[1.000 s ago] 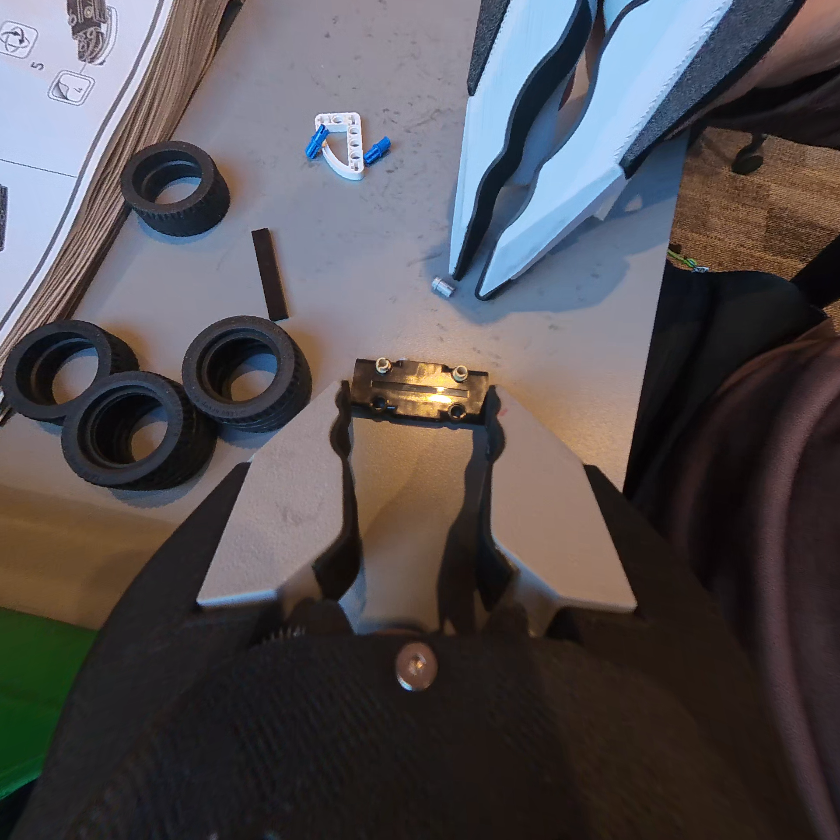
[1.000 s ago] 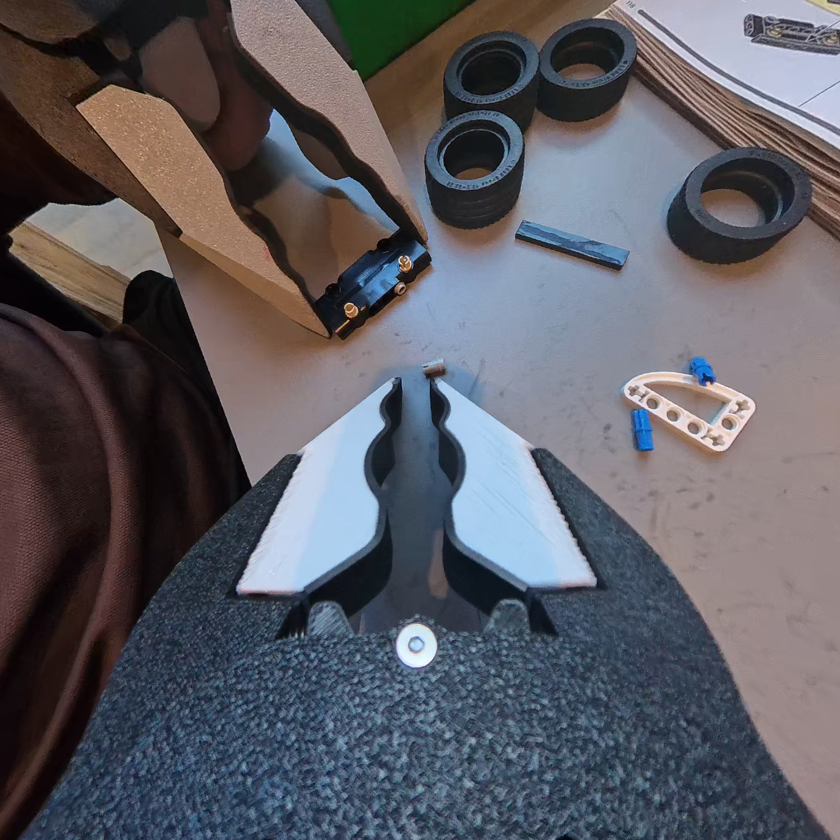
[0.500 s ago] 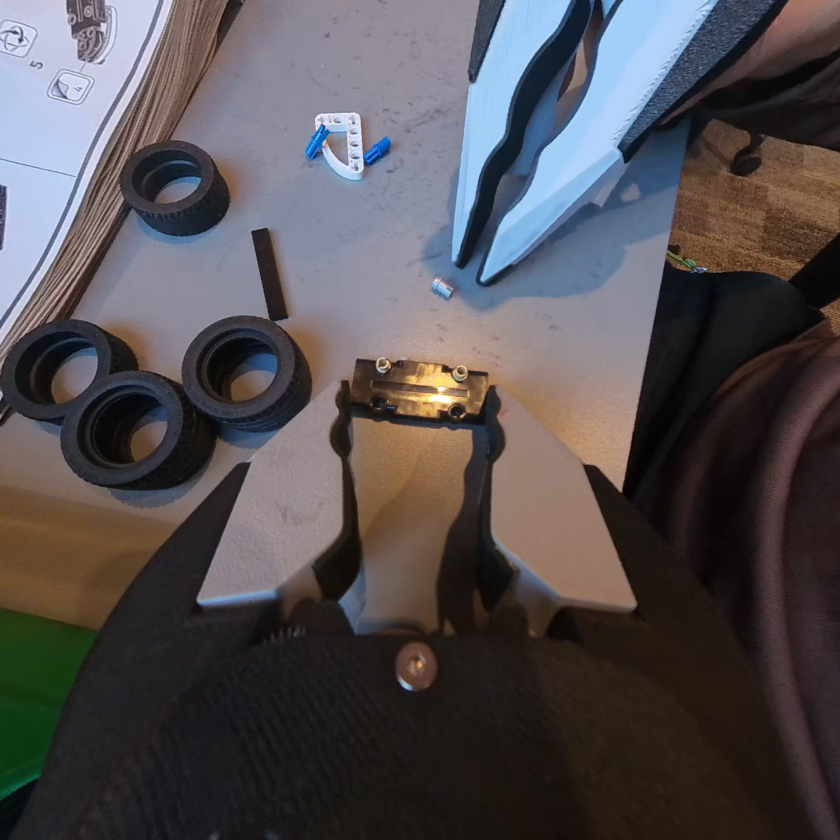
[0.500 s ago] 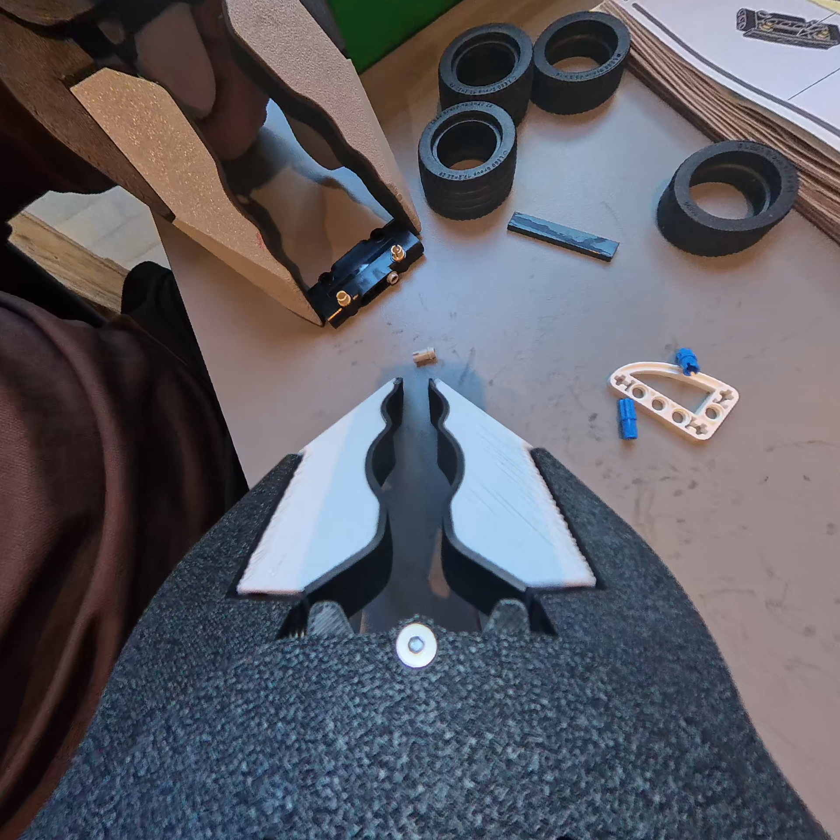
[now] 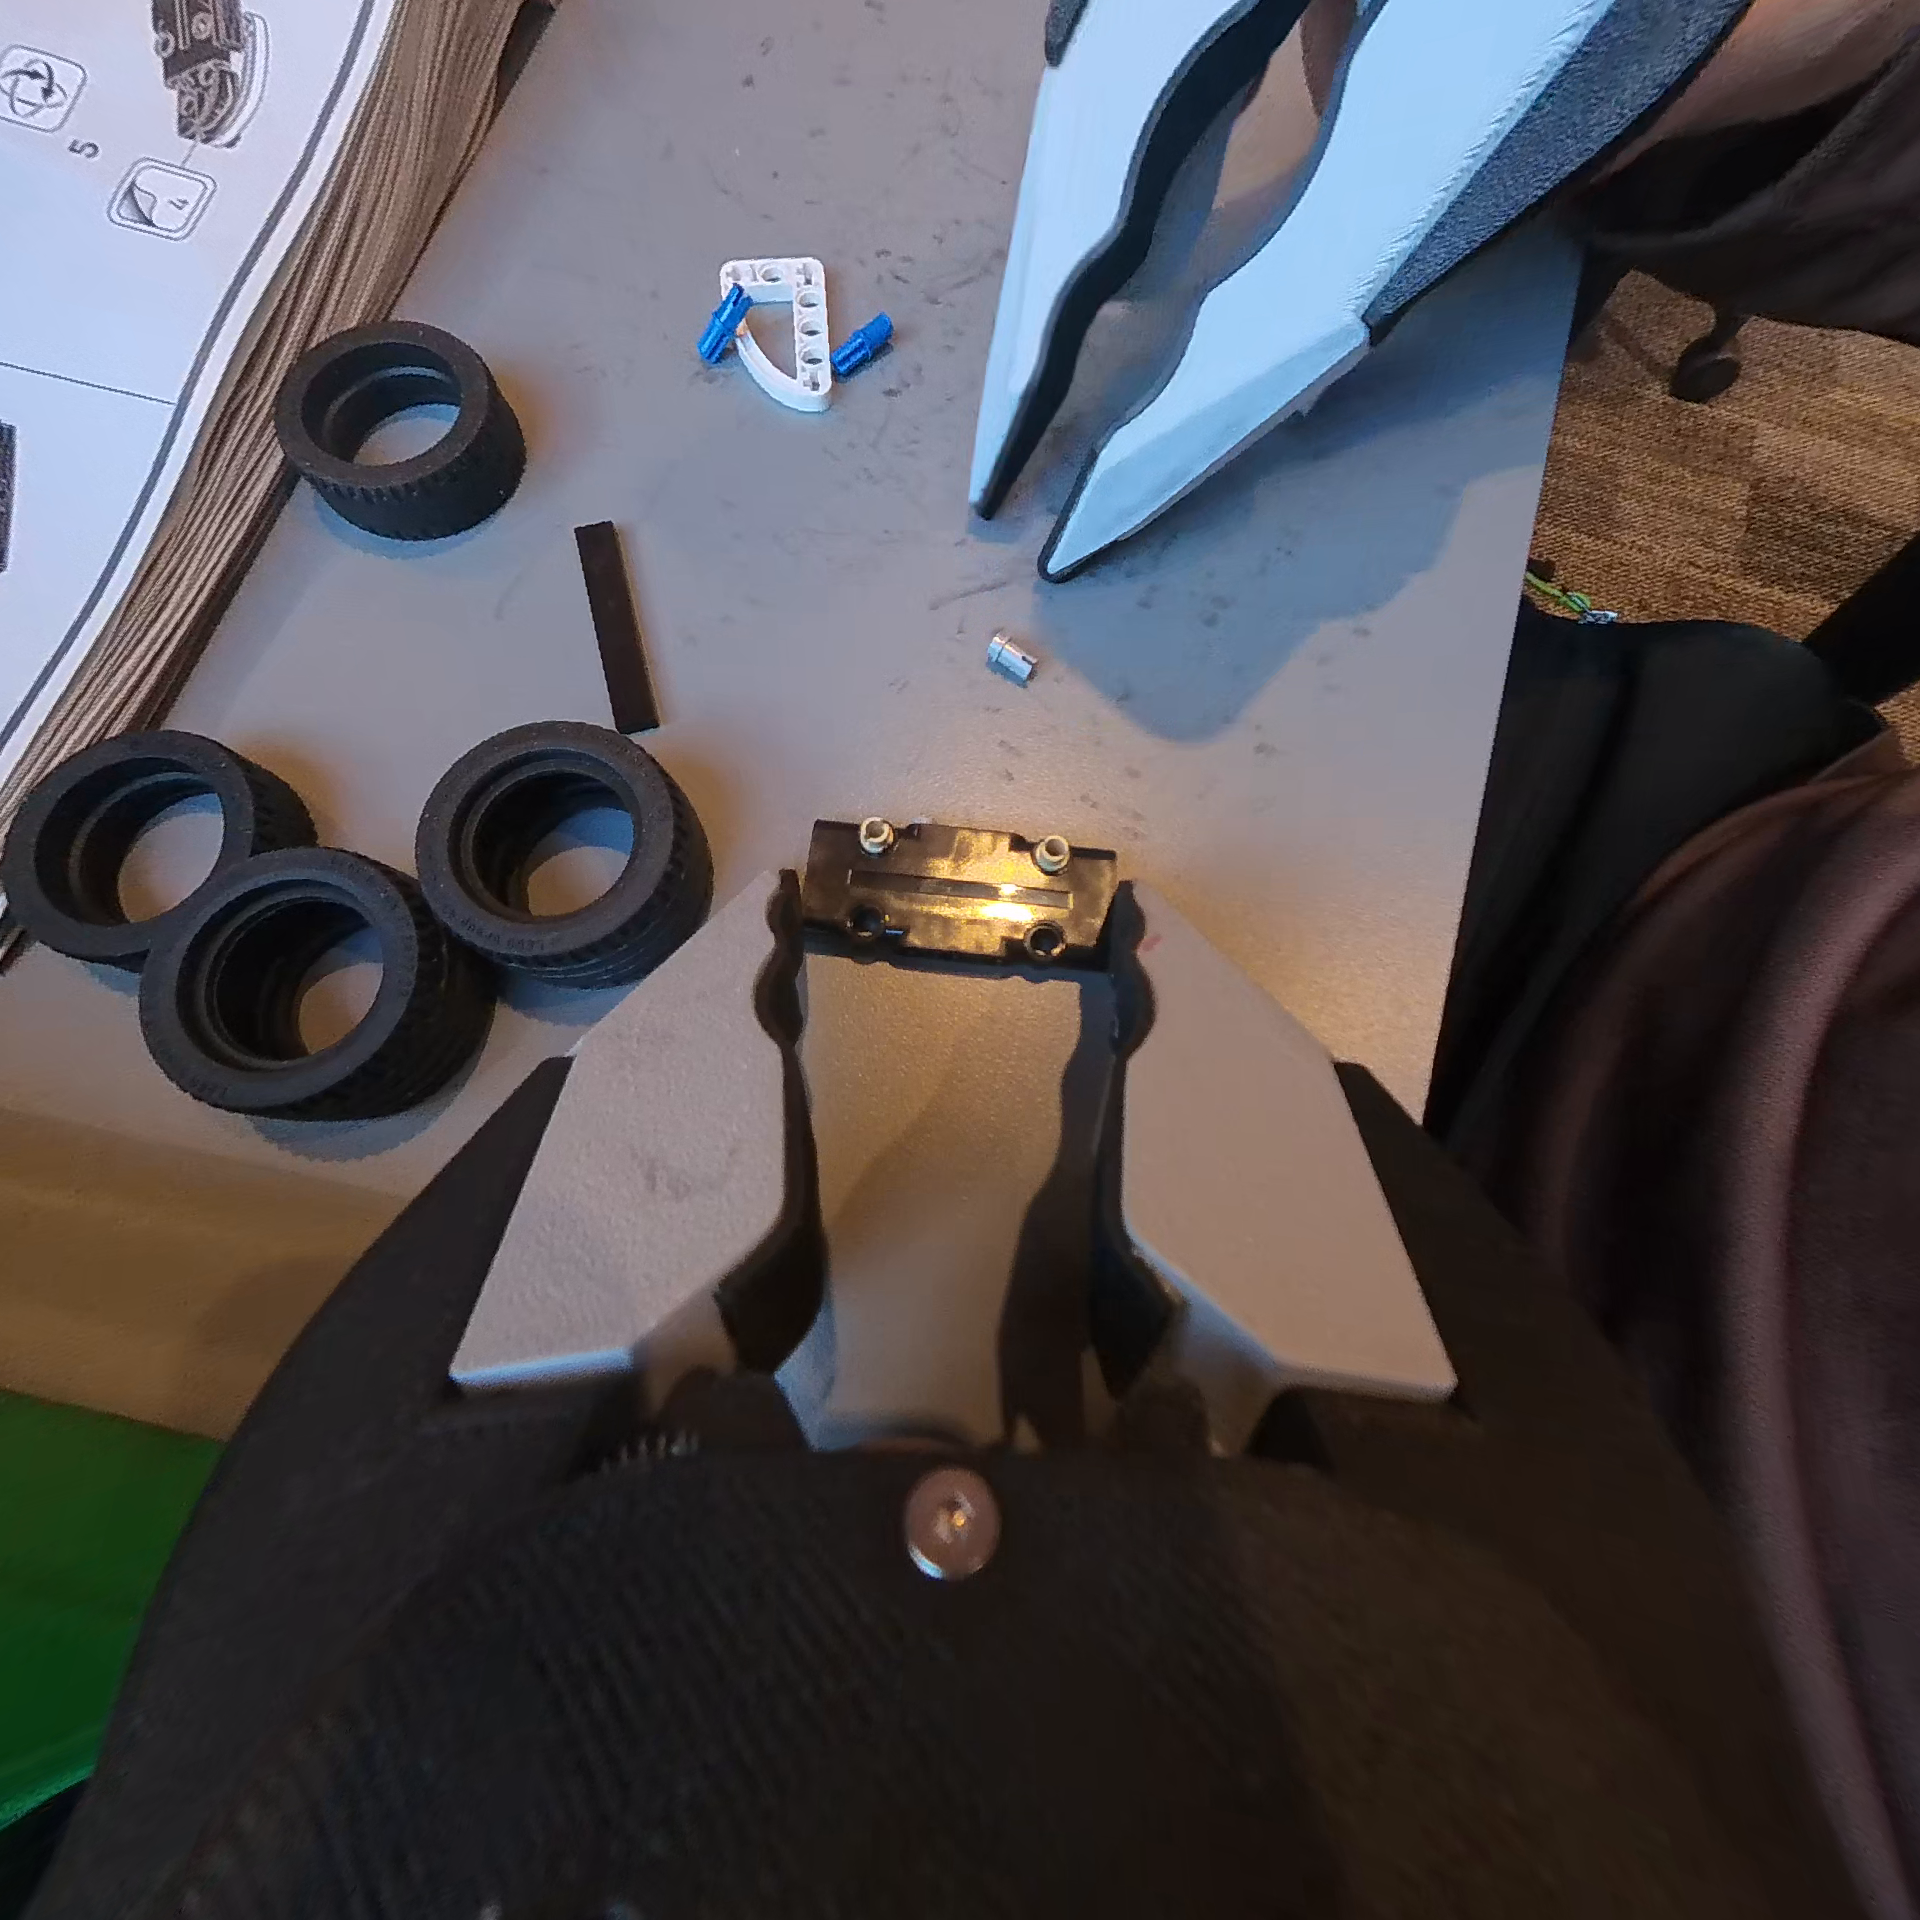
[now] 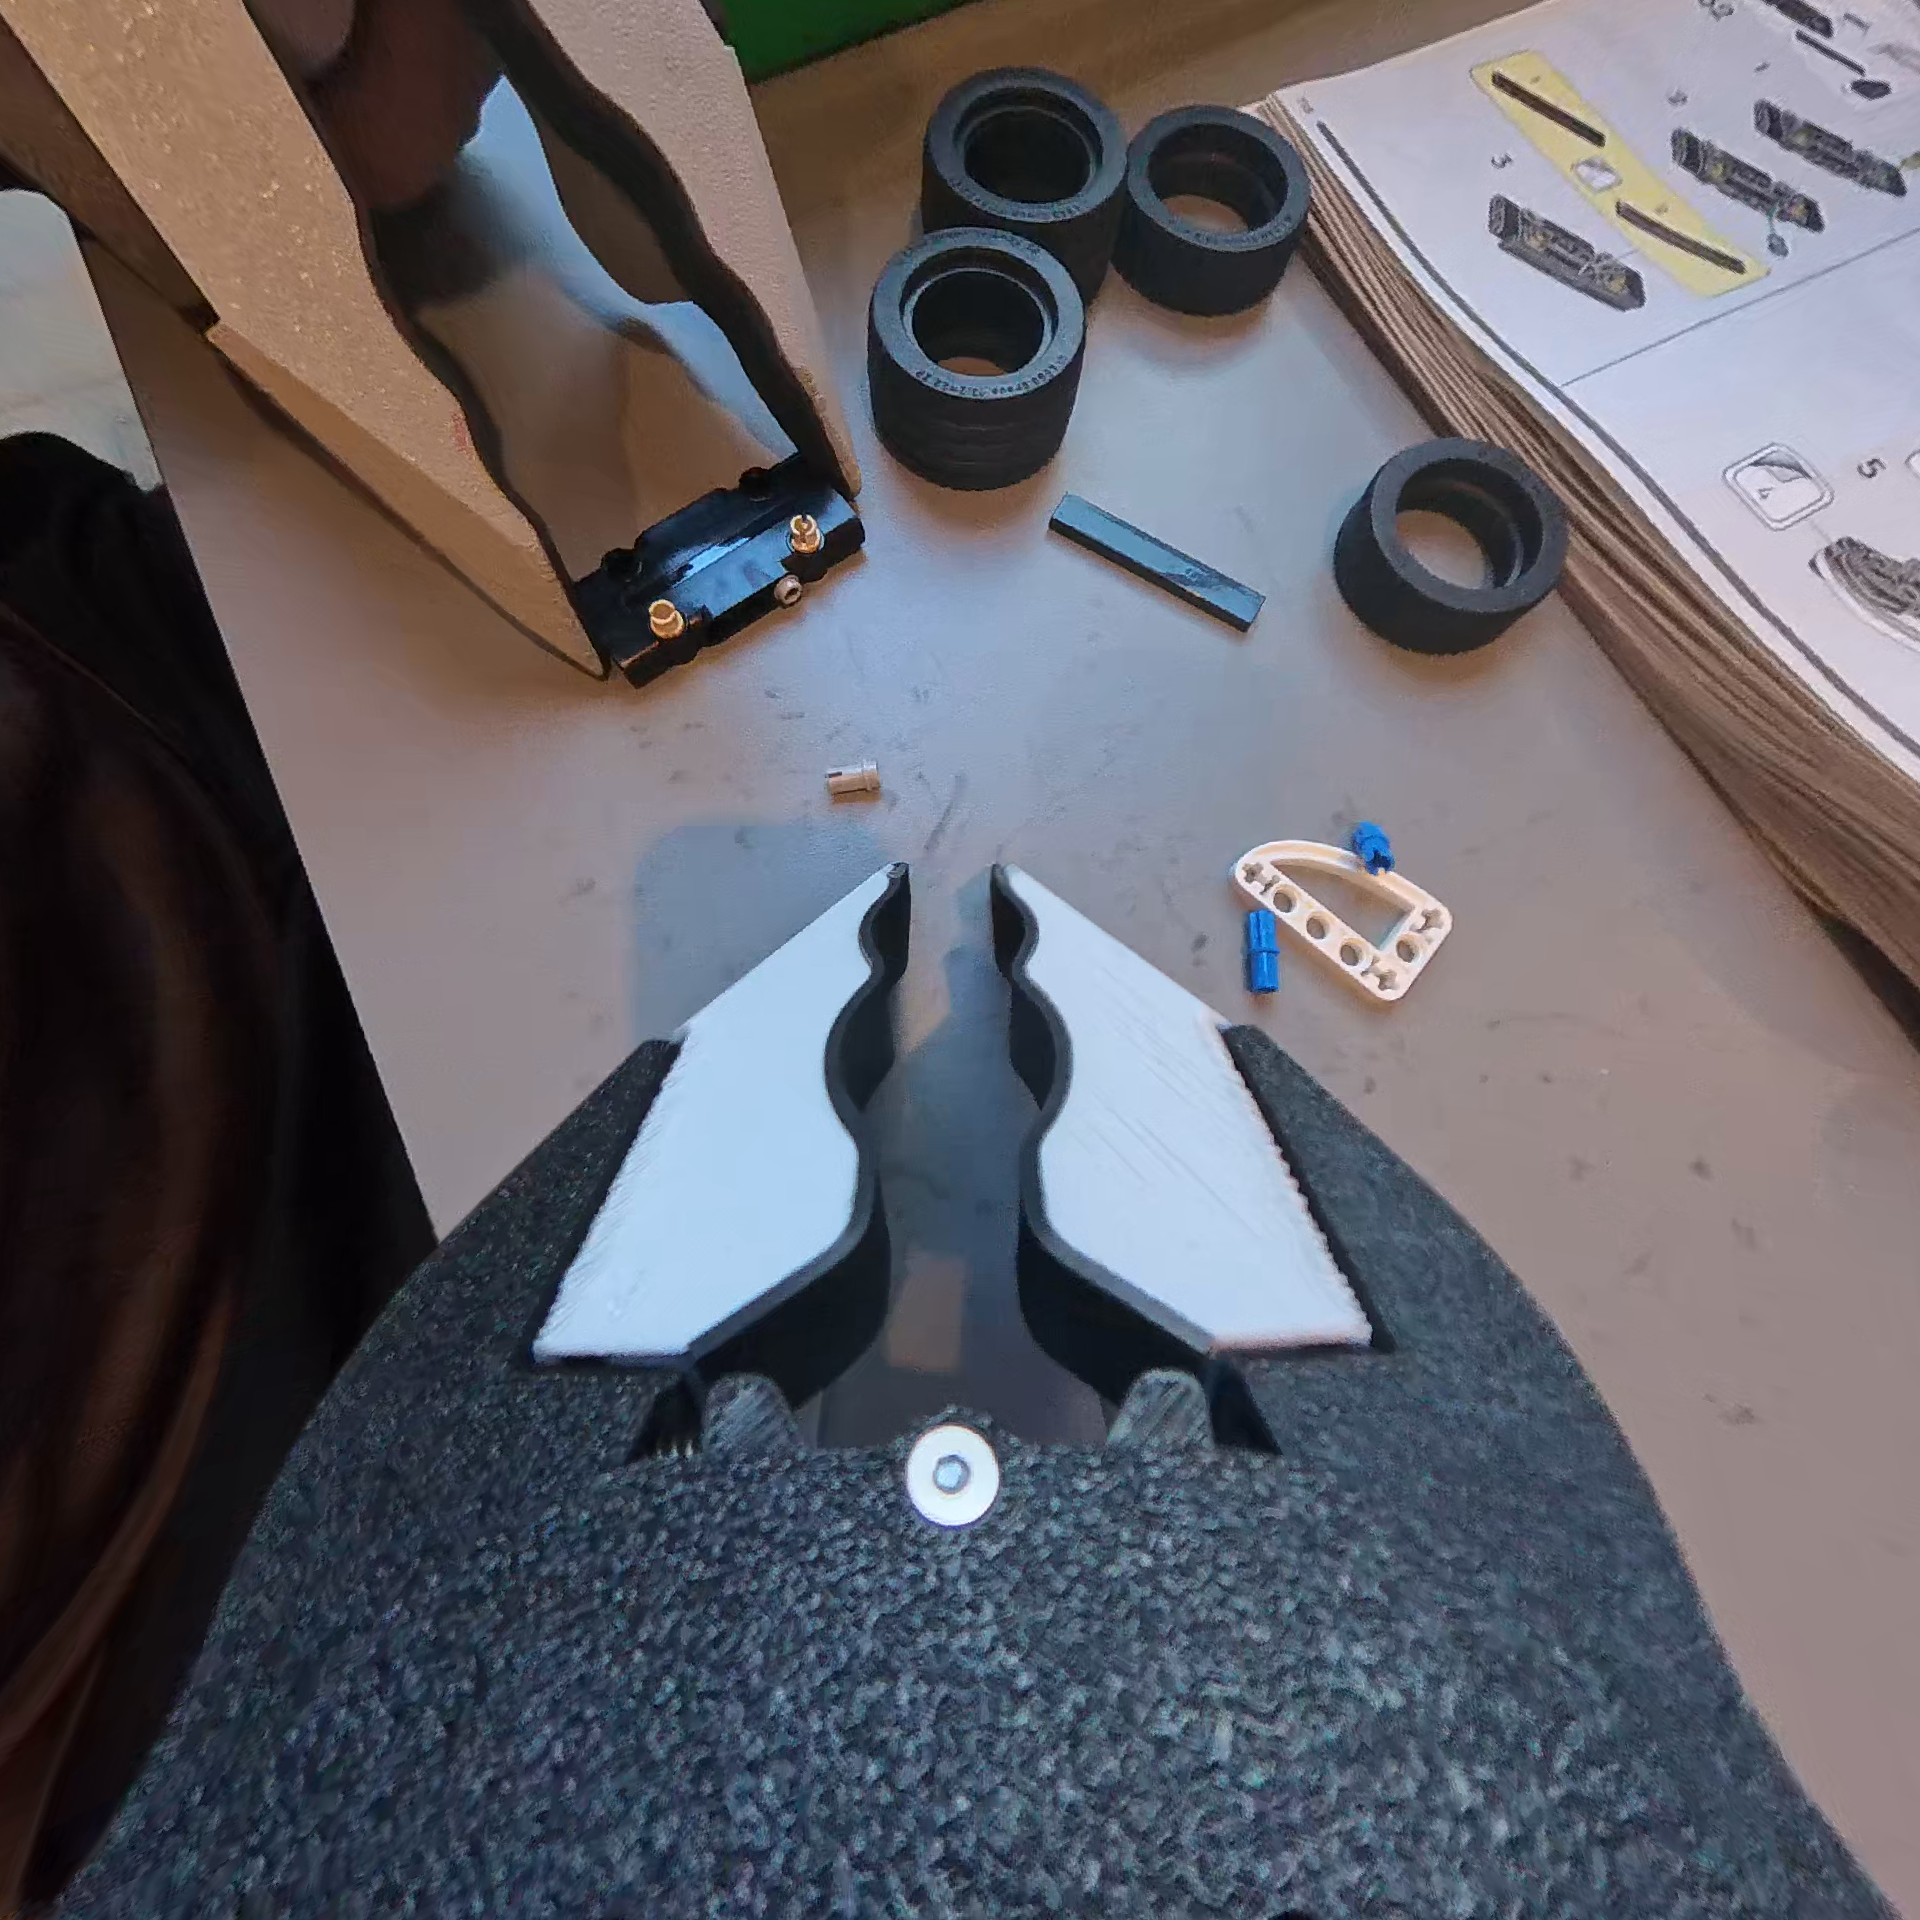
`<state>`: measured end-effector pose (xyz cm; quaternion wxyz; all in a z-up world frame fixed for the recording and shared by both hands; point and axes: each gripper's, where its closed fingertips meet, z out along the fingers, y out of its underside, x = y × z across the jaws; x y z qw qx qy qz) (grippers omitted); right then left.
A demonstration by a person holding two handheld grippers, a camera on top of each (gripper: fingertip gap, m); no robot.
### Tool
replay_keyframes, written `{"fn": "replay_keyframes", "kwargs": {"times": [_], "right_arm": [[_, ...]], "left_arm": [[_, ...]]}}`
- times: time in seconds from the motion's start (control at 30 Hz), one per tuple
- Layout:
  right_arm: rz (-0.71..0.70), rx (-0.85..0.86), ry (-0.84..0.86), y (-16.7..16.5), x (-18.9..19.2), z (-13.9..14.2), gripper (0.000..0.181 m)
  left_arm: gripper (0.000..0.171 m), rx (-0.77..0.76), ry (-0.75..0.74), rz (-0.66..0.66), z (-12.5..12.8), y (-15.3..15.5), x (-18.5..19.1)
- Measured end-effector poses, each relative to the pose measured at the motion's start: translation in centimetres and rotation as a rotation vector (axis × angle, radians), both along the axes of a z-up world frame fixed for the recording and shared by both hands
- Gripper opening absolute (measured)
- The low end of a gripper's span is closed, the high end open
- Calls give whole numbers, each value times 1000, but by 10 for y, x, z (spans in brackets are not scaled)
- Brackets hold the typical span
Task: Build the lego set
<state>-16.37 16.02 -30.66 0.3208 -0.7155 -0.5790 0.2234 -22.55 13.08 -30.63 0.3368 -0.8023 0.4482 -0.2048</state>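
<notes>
My left gripper is shut on a black lego block that has two tan pins on its far edge, and holds it just over the grey table. The block also shows in the right wrist view. A small grey pin lies loose on the table between the two grippers; it also shows in the right wrist view. My right gripper is narrowly open and empty. It hovers a short way behind the pin, tips apart from it.
A white curved beam with two blue pins lies to the right. A black flat tile, several black tyres and an instruction booklet lie beyond. The table edge and a person's dark clothing are close by.
My right gripper has drawn back from the grey pin, which stays on the table. My left gripper and its block have not moved.
</notes>
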Motion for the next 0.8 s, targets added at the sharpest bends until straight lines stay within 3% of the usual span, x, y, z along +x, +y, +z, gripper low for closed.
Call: {"fn": "replay_keyframes", "kwargs": {"times": [0.4,0.8], "right_arm": [[112,42,1,2,-6,1,24],[213,73,-5,1,-22,2,19]], "left_arm": [[58,1,1,0,0,0,0],[58,0,0,0,0,0,0]]}}
